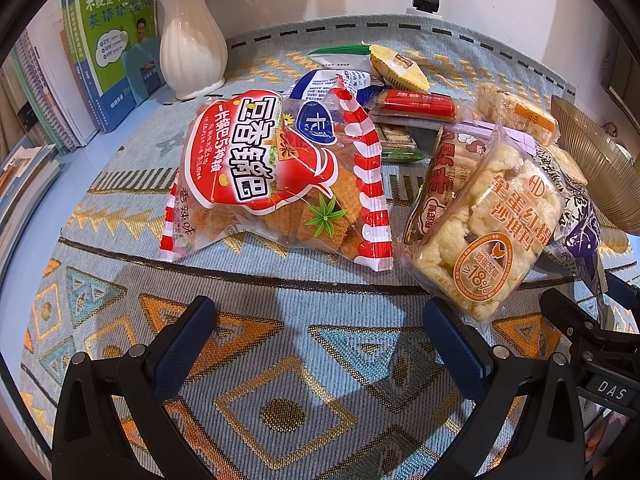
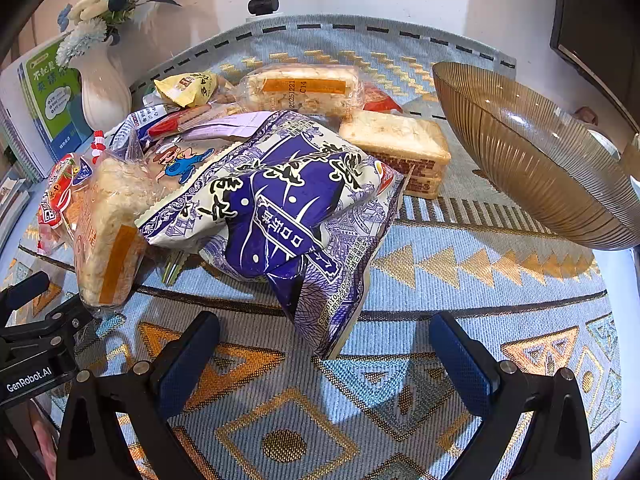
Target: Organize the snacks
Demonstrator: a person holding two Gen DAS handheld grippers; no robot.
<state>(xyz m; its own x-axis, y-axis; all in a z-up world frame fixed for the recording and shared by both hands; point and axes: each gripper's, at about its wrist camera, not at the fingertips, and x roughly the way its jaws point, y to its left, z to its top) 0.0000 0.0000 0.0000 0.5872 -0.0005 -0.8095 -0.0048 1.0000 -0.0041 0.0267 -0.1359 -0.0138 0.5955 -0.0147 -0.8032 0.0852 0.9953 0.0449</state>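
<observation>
Nearest us, L gripper & R gripper both hang w/ fingers spread wide, nothing between them, only the patterned cloth below. Just past the L fingers: red-striped chip bag flat on the cloth, and a clear-wrapped puffed-rice cake leaning by the R-side fingertip. Just ahead of the R gripper, a blue-white bag sits atop the pile. Behind it: sandwich cracker pack, another rice cake, yellow packet. Ribbed amber bowl off to the right, tilted. Farthest: white vase, books.
</observation>
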